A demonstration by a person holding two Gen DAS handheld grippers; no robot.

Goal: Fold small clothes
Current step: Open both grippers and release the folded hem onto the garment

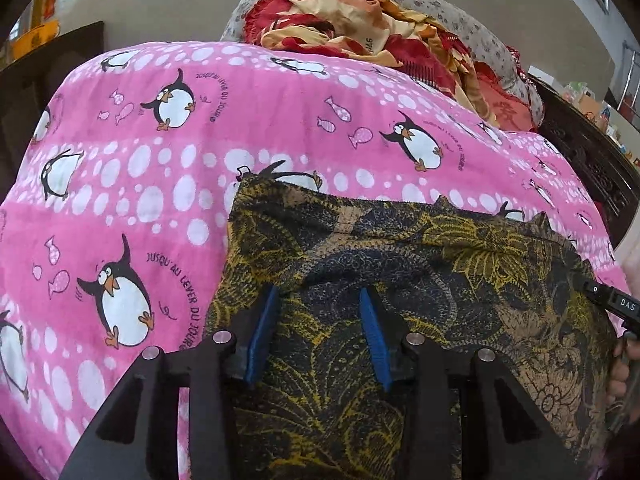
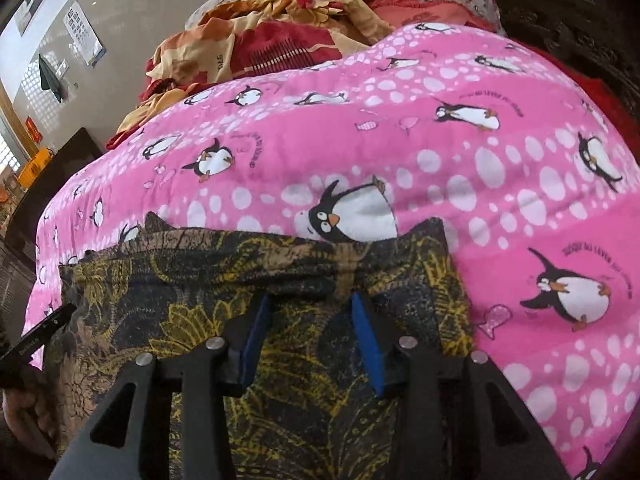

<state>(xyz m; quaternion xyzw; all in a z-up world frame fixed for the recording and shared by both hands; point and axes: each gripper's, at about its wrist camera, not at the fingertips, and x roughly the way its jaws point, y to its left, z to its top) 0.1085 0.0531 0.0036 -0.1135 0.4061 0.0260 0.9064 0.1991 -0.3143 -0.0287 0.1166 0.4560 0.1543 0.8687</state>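
A small dark garment point(image 1: 460, 248) point(image 2: 168, 280) with a yellow and brown floral print lies spread on a pink penguin-print sheet point(image 1: 248, 120) point(image 2: 460, 152). Its far edge is bunched into a ridge. My left gripper point(image 1: 319, 290) hovers over the garment's left part. The blue pads point(image 1: 264, 336) stand apart, and flat cloth shows in the gap. My right gripper point(image 2: 310, 297) is over the right part, just short of the bunched edge, its pads point(image 2: 366, 340) also apart with nothing pinched. Each view shows the other gripper's black body at its edge point(image 1: 616, 304) point(image 2: 36, 336).
A crumpled red and orange blanket point(image 1: 360, 20) point(image 2: 260, 32) and a grey pillow point(image 1: 472, 28) are piled at the back of the bed. Dark carved wooden furniture point(image 1: 592, 160) runs along the right side. A hand point(image 1: 620, 376) point(image 2: 20, 408) holds each gripper's handle.
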